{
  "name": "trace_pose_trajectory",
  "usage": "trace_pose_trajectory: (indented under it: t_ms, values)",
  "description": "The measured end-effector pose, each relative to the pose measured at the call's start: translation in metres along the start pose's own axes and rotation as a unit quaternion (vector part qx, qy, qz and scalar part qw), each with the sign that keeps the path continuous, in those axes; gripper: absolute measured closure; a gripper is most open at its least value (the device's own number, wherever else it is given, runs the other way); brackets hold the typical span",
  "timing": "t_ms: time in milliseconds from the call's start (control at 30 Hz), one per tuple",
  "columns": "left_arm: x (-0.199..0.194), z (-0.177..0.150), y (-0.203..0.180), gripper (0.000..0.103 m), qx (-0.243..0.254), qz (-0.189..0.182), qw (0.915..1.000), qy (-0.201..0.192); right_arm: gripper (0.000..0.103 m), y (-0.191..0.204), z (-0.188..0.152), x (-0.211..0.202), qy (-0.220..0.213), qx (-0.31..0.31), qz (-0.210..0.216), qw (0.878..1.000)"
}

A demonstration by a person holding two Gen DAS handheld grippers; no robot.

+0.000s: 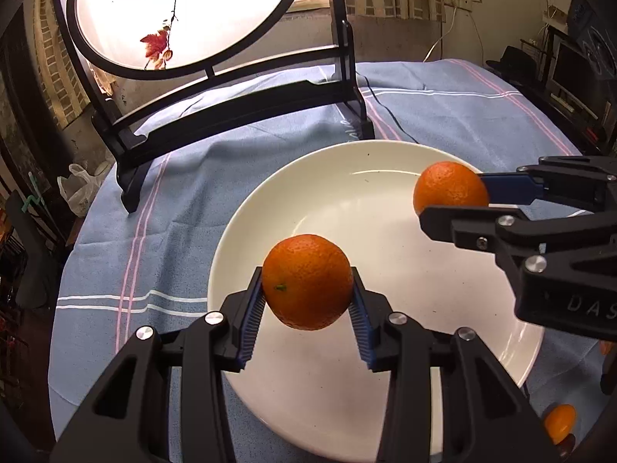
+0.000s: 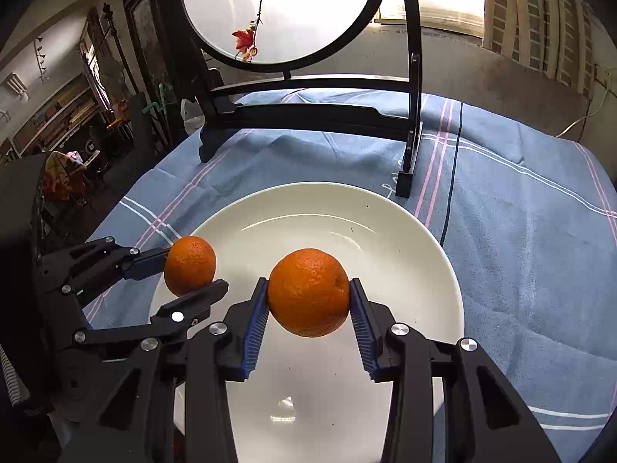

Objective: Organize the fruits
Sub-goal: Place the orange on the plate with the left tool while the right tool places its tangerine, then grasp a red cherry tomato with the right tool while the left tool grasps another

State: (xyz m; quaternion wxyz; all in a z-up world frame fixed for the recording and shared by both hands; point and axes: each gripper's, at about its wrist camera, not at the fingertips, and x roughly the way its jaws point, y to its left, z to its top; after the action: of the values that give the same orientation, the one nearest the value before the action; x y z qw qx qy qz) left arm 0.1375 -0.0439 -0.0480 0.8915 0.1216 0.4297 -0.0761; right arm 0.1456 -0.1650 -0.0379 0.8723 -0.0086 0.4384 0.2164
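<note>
My left gripper (image 1: 307, 289) is shut on an orange (image 1: 307, 281) and holds it above the near left part of a white plate (image 1: 347, 177). My right gripper (image 2: 308, 297) is shut on a second orange (image 2: 308, 292) above the same plate (image 2: 405, 239). In the left wrist view the right gripper (image 1: 455, 196) reaches in from the right with its orange (image 1: 449, 187) over the plate's far right rim. In the right wrist view the left gripper (image 2: 191, 270) and its orange (image 2: 190, 264) hang at the plate's left rim.
The plate lies on a blue striped tablecloth (image 1: 173, 200). A black-framed round screen on a stand (image 1: 239, 88) stands at the back of the table; it also shows in the right wrist view (image 2: 308, 112). Another orange fruit (image 1: 560, 422) lies near the cloth's bottom right edge.
</note>
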Motion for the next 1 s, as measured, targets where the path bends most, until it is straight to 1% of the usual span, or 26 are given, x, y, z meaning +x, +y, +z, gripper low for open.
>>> trace_pose_trajectory:
  t_ms: [133,333,367,400,433,467,600,633,733,800,833,900,1000]
  values:
    - [0.01,-0.001,0.0,0.062,-0.003,0.002,0.9999,0.012,0.061,-0.001,0.001,0.01,0.007,0.0,-0.007,1.0]
    - [0.016,0.001,-0.001,0.061,-0.004,0.01,0.9998,0.016,0.06,-0.004,0.004,0.014,0.01,0.004,-0.004,1.0]
    - [0.017,0.001,-0.001,0.057,-0.001,0.01,0.9998,0.016,0.058,-0.004,0.005,0.014,0.01,0.007,-0.007,1.0]
    - [0.016,0.002,-0.001,0.049,0.0,0.014,0.9998,0.015,0.044,-0.005,0.005,0.014,0.01,0.009,-0.01,1.0]
    - [0.013,0.001,0.0,0.033,-0.003,0.016,0.9998,0.009,0.04,-0.006,0.006,0.01,0.002,0.013,-0.012,1.0]
    - [0.008,0.001,0.001,0.029,-0.007,0.014,0.9999,0.0,0.04,-0.007,0.006,0.005,-0.007,0.016,-0.012,1.0]
    - [-0.012,-0.001,0.007,0.029,-0.008,0.009,0.9998,-0.015,0.04,-0.009,0.004,-0.02,-0.021,0.022,-0.008,0.999]
    - [-0.019,-0.004,0.009,0.029,-0.008,0.006,0.9998,-0.02,0.04,-0.008,0.001,-0.03,-0.023,0.02,-0.001,1.0]
    - [-0.05,-0.019,0.014,0.029,-0.002,0.001,0.9991,-0.041,0.037,0.001,-0.023,-0.07,-0.037,0.001,0.014,0.999]
    - [-0.074,-0.035,0.018,0.027,0.004,-0.011,0.9984,-0.056,0.036,0.013,-0.05,-0.096,-0.041,-0.021,0.028,0.999]
    - [-0.086,-0.044,0.02,0.023,0.009,-0.013,0.9978,-0.064,0.035,0.021,-0.068,-0.11,-0.041,-0.04,0.033,0.998]
    - [-0.109,-0.066,0.021,0.02,0.022,-0.021,0.9965,-0.078,0.035,0.037,-0.103,-0.13,-0.032,-0.075,0.045,0.996]
    - [-0.134,-0.099,0.022,0.02,0.039,-0.029,0.9955,-0.082,0.035,0.064,-0.157,-0.145,0.0,-0.118,0.063,0.991]
